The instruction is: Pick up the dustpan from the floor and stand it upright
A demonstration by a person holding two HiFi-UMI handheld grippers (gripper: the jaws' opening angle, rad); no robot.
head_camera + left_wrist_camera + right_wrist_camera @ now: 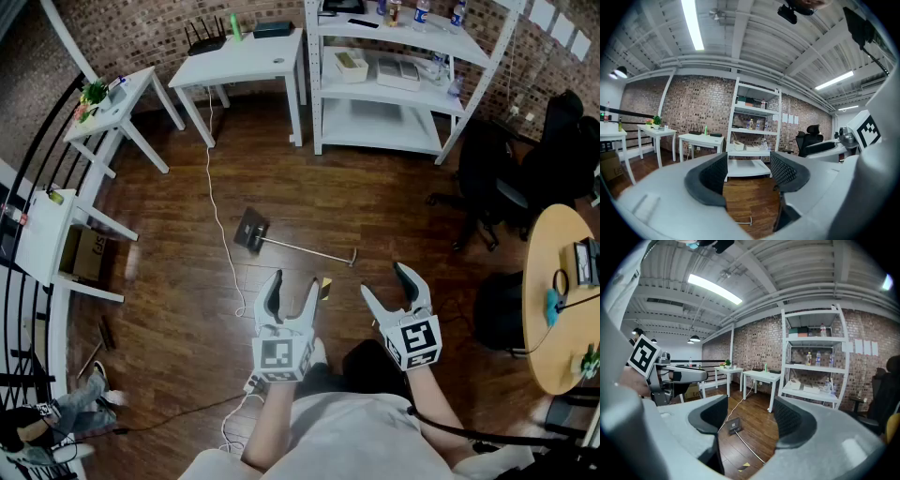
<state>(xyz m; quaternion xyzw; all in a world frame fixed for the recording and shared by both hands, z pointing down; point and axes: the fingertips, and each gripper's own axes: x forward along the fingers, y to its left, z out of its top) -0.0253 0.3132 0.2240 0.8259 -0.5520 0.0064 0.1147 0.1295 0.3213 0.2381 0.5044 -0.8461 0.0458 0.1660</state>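
The dustpan (251,230) lies flat on the wooden floor, and its long thin handle (309,249) runs off to the right. It is a little ahead of both grippers. My left gripper (292,291) is open and holds nothing, with the handle's end (746,221) on the floor below its jaws. To its right, my right gripper (386,286) is also open and holds nothing. Between the jaws of the right gripper (750,420), the dustpan (734,425) shows farther off on the floor. Neither gripper touches it.
A white cable (221,220) trails across the floor just left of the dustpan. A yellow-black tape mark (325,283) lies near the left gripper. White tables (246,58) and a white shelf unit (394,70) line the brick wall. Black office chairs (506,178) and a round wooden table (553,309) stand at the right.
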